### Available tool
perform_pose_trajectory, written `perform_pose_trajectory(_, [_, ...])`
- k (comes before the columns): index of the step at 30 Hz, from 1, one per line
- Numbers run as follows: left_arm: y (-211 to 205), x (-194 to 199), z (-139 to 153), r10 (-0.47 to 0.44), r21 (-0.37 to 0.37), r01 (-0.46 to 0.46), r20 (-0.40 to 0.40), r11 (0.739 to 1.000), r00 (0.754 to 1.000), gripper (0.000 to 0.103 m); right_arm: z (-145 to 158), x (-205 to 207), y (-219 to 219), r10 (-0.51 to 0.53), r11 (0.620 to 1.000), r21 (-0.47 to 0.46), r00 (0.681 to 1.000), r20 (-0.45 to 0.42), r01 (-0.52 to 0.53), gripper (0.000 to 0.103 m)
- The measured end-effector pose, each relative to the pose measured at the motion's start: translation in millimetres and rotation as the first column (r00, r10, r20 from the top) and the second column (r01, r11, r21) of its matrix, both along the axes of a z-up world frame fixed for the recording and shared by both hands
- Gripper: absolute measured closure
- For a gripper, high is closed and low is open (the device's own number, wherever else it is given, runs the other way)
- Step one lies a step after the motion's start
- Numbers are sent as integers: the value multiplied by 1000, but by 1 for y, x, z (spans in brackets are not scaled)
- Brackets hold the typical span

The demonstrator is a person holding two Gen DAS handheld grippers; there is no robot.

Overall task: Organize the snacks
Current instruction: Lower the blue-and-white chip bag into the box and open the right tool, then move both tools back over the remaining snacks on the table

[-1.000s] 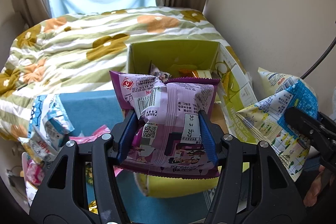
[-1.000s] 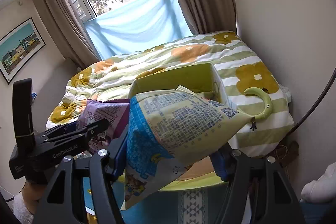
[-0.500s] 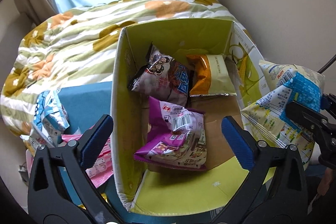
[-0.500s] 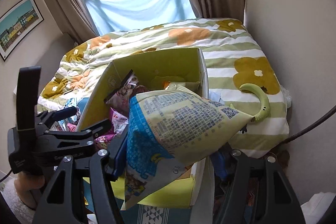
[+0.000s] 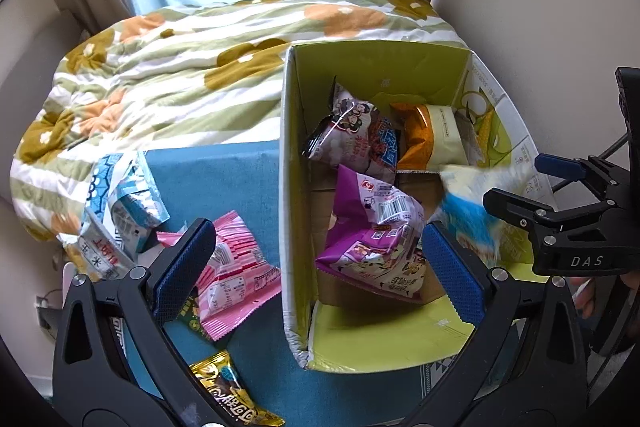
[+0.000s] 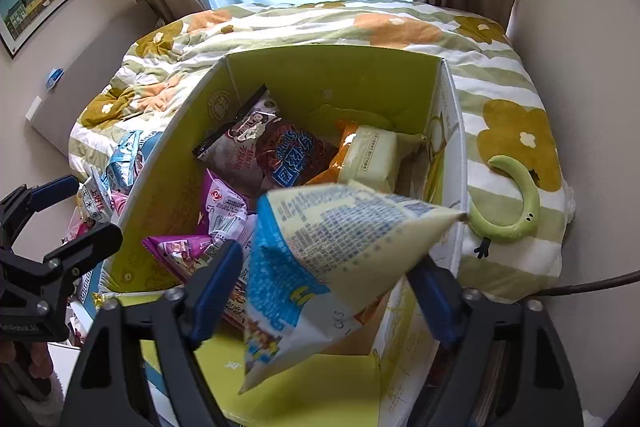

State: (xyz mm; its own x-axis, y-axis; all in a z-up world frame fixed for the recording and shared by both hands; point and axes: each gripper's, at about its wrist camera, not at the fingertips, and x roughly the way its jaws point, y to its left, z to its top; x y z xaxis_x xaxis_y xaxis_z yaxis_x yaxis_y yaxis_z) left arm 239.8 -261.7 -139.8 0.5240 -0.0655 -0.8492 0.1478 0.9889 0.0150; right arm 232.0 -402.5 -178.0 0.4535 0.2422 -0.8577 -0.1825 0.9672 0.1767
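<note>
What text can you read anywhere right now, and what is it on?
"DAS": right gripper, on its body; its jaws have just been opening, the blue-and-cream bag between them.
"玉米": blue-and-white packet beside the box.
Fine print on the bag and purple packet: too small to read.

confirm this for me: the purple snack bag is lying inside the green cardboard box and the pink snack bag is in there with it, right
Not quite. The purple snack bag does lie inside the green cardboard box, but the pink snack bag is outside it, on the blue cloth left of the box. The left wrist view shows this.
</note>
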Motion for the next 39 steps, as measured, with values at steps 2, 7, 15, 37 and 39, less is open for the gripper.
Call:
perform_pose_trajectory(2, [3, -2, -2, 7, -5, -7, -5, 1000, 1000, 1, -1, -1, -1, -13, 1000, -5, 1000, 16, 13, 0])
perform_pose_trajectory(7, [6, -9, -6, 9, -17, -9, -12, 1000, 1000, 1, 0, -12, -7, -66, 998, -20, 997, 39, 67, 0])
perform_pose_trajectory(15, [3, -18, 11, 9, -25, -8, 15, 1000, 1000, 1, 18, -25, -12, -89, 996, -2, 994, 67, 90, 0])
perform_pose_trajectory(37, [110, -110, 83, -5, -56, 14, 159, 998, 987, 1, 104, -104, 76, -90, 996, 45, 962, 257, 82, 0])
perform_pose_trajectory(39, [132, -120, 85, -7, -52, 16, 165, 999, 986, 1, 105, -115, 93, -102, 995, 48, 958, 269, 93, 0])
